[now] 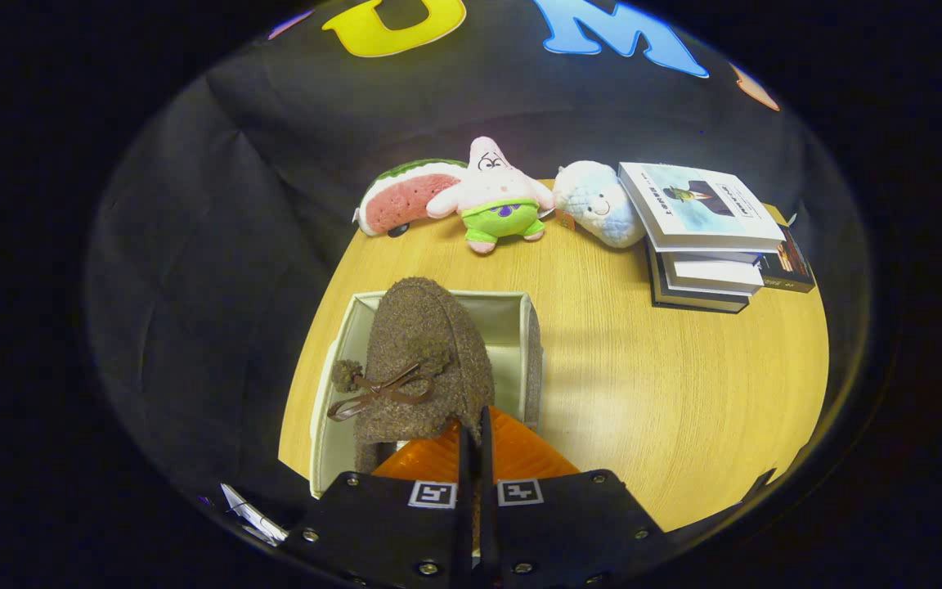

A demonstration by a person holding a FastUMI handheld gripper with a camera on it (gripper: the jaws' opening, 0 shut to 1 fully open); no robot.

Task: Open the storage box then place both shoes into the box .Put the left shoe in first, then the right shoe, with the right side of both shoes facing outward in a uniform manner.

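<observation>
One shoe (426, 360), a fuzzy brown slipper with a thin ribbon bow and a pompom on its upper, is held by the claw (475, 425), whose two fingers are pressed nearly together with only a narrow slit between them; the heel end of the shoe is pinched at their tips, though the exact contact is hidden by the fingers themselves. The shoe is seen hanging over one box (520, 327), a pale open container with cream inner walls, and its toe is pointed away from the claw, toward the far wall of the box. Whether the sole is resting on the box floor cannot be told. The box is set on the near left part of a round wooden counter (684, 393). Beyond the box, along the far edge of the counter, three plush toys are lined up side by side: one watermelon slice (405, 200), one pink star (495, 196) in green shorts, and one pale round plush (598, 204). The star is touched by the slice on one side and is just beside the round plush on the other. To the right of these, one stack of books (704, 245) is seen, with at least three volumes piled up and one darker book (790, 266) partly tucked behind them.
</observation>
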